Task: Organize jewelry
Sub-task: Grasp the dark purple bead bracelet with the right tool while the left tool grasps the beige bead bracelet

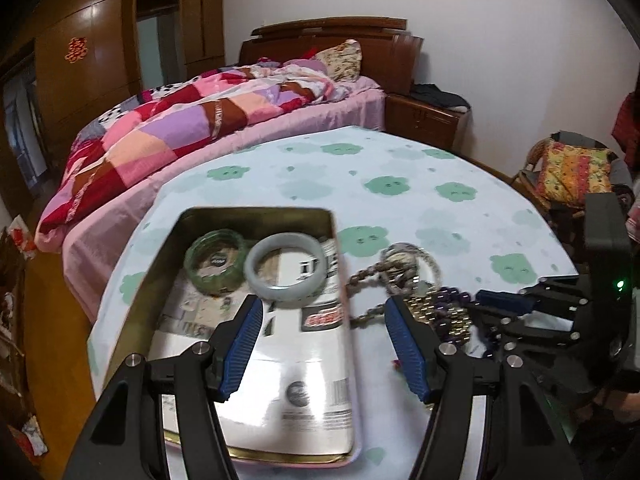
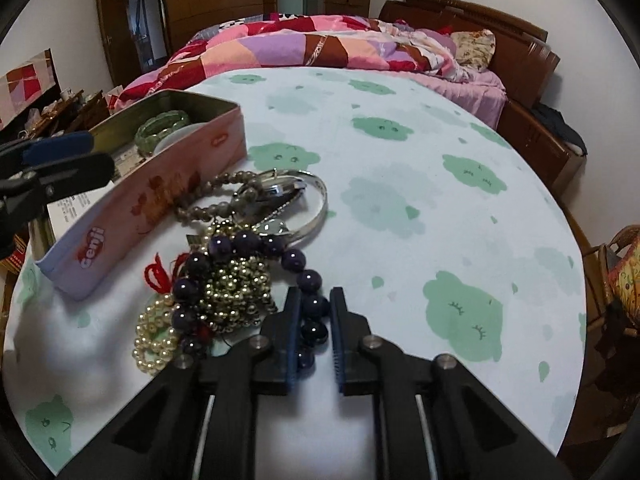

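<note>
Tin (image 1: 332,240): 2 bangles stowed; left gripper (image 1: 324,344) spread, idle above; right gripper (image 2: 314,320) pinching purple bead bracelet (image 2: 244,244), likely next for stowing.

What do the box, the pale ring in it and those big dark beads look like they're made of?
The box looks like thin tin: shiny metal inside, printed pink outside. The pale bangle seems polished jade or glass, milky and glossy. The dark purple beads look like polished stone or glass, given their bright highlights; the pictures cannot settle which.
</note>
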The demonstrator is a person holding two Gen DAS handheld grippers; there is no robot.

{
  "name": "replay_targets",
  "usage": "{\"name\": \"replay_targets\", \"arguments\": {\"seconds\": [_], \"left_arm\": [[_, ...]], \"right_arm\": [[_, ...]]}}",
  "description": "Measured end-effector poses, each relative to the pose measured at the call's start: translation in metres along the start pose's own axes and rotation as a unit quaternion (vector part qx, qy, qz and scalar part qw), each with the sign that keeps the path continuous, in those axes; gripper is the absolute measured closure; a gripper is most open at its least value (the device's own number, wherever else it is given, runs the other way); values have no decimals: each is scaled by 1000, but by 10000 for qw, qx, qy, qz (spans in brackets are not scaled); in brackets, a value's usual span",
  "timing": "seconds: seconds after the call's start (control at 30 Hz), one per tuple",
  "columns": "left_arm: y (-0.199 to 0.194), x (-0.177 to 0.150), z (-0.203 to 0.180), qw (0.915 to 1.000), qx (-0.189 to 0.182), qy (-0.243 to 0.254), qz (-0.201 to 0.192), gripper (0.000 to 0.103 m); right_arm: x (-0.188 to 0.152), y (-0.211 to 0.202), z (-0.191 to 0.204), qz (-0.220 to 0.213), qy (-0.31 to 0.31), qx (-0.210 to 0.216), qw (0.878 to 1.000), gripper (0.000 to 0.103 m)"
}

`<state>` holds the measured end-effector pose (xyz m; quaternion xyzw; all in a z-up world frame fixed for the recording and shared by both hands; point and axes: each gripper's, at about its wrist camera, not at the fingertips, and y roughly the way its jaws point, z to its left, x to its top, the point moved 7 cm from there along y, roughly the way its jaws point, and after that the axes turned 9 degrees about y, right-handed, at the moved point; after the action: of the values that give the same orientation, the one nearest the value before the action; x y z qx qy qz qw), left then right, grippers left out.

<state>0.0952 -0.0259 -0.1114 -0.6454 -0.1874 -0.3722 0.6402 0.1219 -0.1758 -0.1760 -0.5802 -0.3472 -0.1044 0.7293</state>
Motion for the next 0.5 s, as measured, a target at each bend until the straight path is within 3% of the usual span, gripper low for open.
{"name": "replay_targets", "arguments": {"seconds": [0.37,0.5], "left_arm": [[22,27,-46,9979,-297,575,49,40],[41,28,-58,9964,-471,643,303,62]], "right_arm": [[12,-21,-31,-488,591,-30,9971,87],[13,-24,-40,-577,730,-38,9957,87]]}}
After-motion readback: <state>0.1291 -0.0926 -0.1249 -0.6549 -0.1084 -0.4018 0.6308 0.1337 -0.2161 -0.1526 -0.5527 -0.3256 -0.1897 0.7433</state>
